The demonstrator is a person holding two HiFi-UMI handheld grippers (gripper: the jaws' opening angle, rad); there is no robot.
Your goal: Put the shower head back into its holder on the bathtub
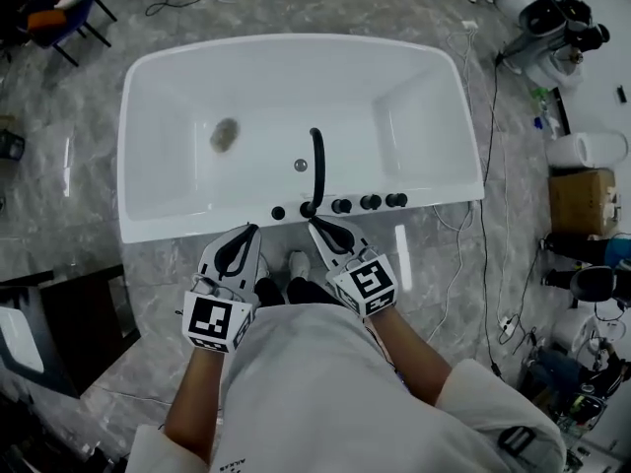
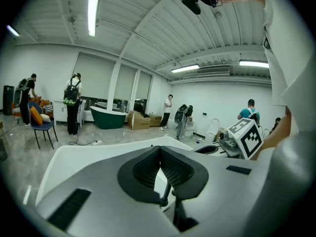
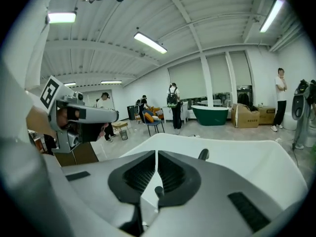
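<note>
The black shower head (image 1: 316, 168) stands up from the near rim of the white bathtub (image 1: 158, 227), its lower end in line with the row of black knobs (image 1: 370, 202). Its top also shows in the right gripper view as a black shower head (image 3: 203, 154) just beyond the jaws. My left gripper (image 1: 250, 232) is shut and holds nothing, just in front of the rim, left of the shower head. My right gripper (image 1: 315, 226) is shut too, holding nothing, close to the shower head's base. In their own views the left gripper (image 2: 160, 150) and right gripper (image 3: 156, 154) show jaws pressed together.
A drain (image 1: 300, 166) and a brownish patch (image 1: 225, 136) lie in the tub. Cables (image 1: 488, 264), boxes (image 1: 580, 201) and equipment crowd the floor at right. A dark cabinet (image 1: 59, 328) stands at left. Several people and a green tub (image 2: 107, 117) are far off.
</note>
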